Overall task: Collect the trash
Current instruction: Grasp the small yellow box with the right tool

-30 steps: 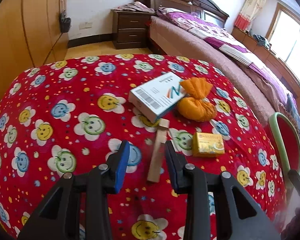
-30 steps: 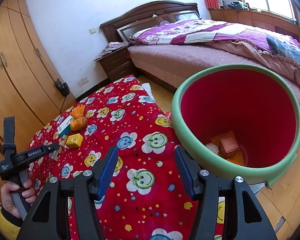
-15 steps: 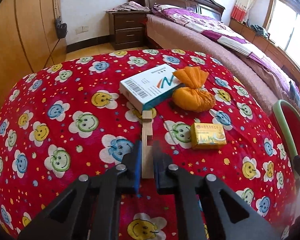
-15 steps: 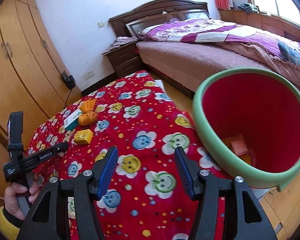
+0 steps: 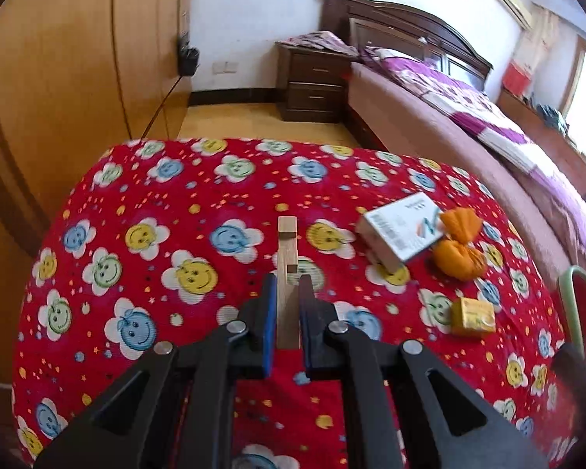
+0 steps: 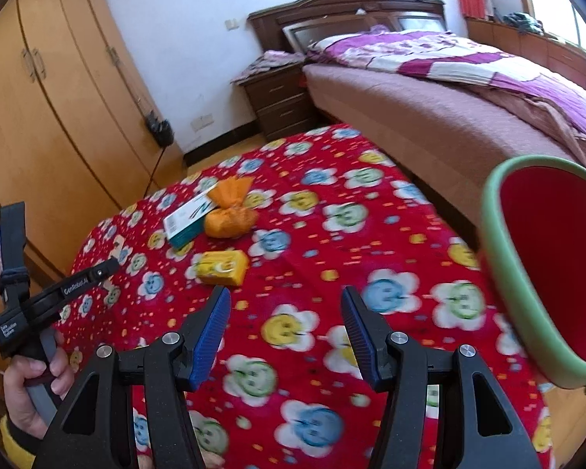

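My left gripper (image 5: 287, 291) is shut on a notched wooden stick (image 5: 287, 269) and holds it lifted above the red smiley tablecloth (image 5: 175, 234). A white-teal box (image 5: 404, 230), an orange tied bag (image 5: 459, 252) and a small yellow box (image 5: 472, 317) lie to its right. My right gripper (image 6: 285, 314) is open and empty above the cloth, with the yellow box (image 6: 222, 267), orange bag (image 6: 230, 217) and white-teal box (image 6: 189, 219) ahead to its left. The red bin with a green rim (image 6: 547, 269) stands at the right.
A bed (image 6: 449, 90) and a dark nightstand (image 6: 279, 95) stand beyond the table. Wooden wardrobes (image 6: 50, 90) line the left wall. The bin's rim (image 5: 574, 305) shows at the right edge of the left wrist view. The left gripper's handle and hand (image 6: 27, 312) show at left.
My left gripper closed on the wooden stick and lifted it, swinging left. My right gripper swung left from the bin toward the items on the table, staying open.
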Tool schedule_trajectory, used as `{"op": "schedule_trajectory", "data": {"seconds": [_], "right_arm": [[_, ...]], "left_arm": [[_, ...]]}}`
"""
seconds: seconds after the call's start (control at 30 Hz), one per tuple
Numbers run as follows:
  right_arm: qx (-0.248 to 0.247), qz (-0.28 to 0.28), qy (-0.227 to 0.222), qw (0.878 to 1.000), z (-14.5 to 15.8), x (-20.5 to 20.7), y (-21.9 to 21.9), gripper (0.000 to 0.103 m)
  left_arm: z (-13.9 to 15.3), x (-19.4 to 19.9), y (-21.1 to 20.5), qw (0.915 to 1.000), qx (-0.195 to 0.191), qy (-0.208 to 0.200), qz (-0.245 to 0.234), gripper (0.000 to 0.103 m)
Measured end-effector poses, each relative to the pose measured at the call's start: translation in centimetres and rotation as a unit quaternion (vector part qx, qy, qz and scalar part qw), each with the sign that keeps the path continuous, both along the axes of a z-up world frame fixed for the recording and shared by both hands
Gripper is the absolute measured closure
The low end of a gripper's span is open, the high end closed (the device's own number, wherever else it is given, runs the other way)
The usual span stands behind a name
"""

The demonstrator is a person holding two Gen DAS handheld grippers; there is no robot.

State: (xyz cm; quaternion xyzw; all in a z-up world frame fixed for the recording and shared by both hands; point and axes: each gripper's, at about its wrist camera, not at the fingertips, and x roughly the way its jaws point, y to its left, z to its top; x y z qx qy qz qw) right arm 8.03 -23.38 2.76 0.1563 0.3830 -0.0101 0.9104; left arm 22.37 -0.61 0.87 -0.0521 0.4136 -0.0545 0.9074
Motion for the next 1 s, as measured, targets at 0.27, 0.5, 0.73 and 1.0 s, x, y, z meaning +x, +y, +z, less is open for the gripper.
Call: {"op": "schedule_trajectory", "data": {"seconds": [0.27,0.5,0.73,1.0], "right_arm": [[-0.027,0.033,0.031,0.999,-1.6,3.8,4.2,0.043],[-0.047,0.043,0.051,0.997,-3.2,6.3,6.3,0.043],[-0.074,0.029,0.048,0.996,-3.6,7.0,6.8,0.043],[-0.091,0.029,0.049,0.994,-3.6,7.3,7.0,0.060]], "left_arm": [[-1.2,1.0,1.7,0.9993,-0.031,0.014,0.014,0.093],[-1.5,0.7,1.9,0.9989,-0.043,0.014,0.012,0.093],[-1.6,0.0,2.2,0.9990,-0.043,0.005,0.014,0.093],[-1.7,-0.3,2.9,0.9982,-0.056,0.007,0.022,0.093]]}}
